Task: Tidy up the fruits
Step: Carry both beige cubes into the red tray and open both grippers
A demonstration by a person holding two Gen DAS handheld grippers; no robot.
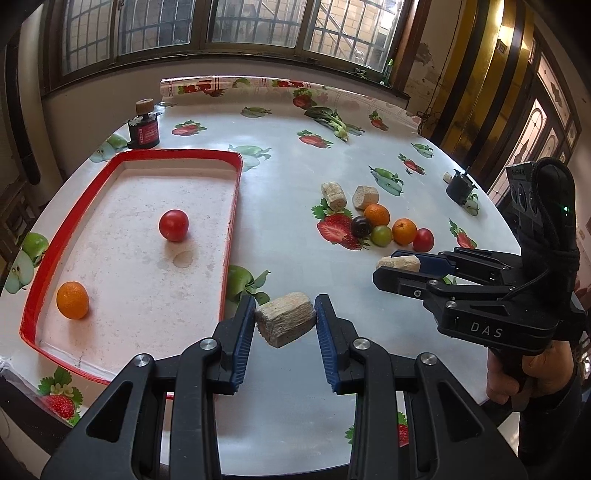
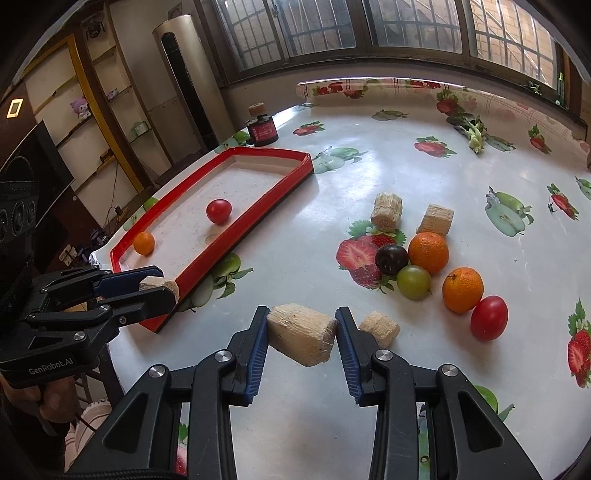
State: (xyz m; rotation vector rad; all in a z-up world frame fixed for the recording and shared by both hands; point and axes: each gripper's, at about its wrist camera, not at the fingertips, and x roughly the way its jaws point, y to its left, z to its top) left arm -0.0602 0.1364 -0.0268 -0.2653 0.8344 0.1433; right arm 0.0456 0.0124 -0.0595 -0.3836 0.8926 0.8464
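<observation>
Barred windows [image 1: 221, 29] are seen behind a round table [image 1: 280, 155] covered with a fruit-printed cloth. Toward the left of that table a red-rimmed tray [image 1: 232, 218] is set, and inside it a red tomato [image 1: 173, 225] and a small orange [image 1: 72, 300] are seen, well apart from each other. Behind the tray's far corner a dark jar with a cork stopper [image 1: 144, 125] is placed.

To the right of the tray, a loose cluster of fruit is gathered on the cloth: two oranges [image 2: 428, 252] [image 2: 462, 290], a dark plum [image 2: 391, 259], a green fruit [image 2: 413, 281] and a second red tomato [image 2: 488, 317]. Just behind this cluster two beige fibrous chunks [image 2: 386, 212] [image 2: 435, 219] are laid, and another chunk [image 2: 380, 328] is seen on the cloth in front of it.

A beige chunk [image 1: 285, 319] is clamped between the blue pads of the left gripper [image 1: 285, 314], held beside the tray's near right corner. A larger beige chunk [image 2: 301, 334] is likewise gripped by the right gripper [image 2: 301, 325], to the right of the tray. Leafy greens [image 1: 332, 120] are left near the table's far edge.
</observation>
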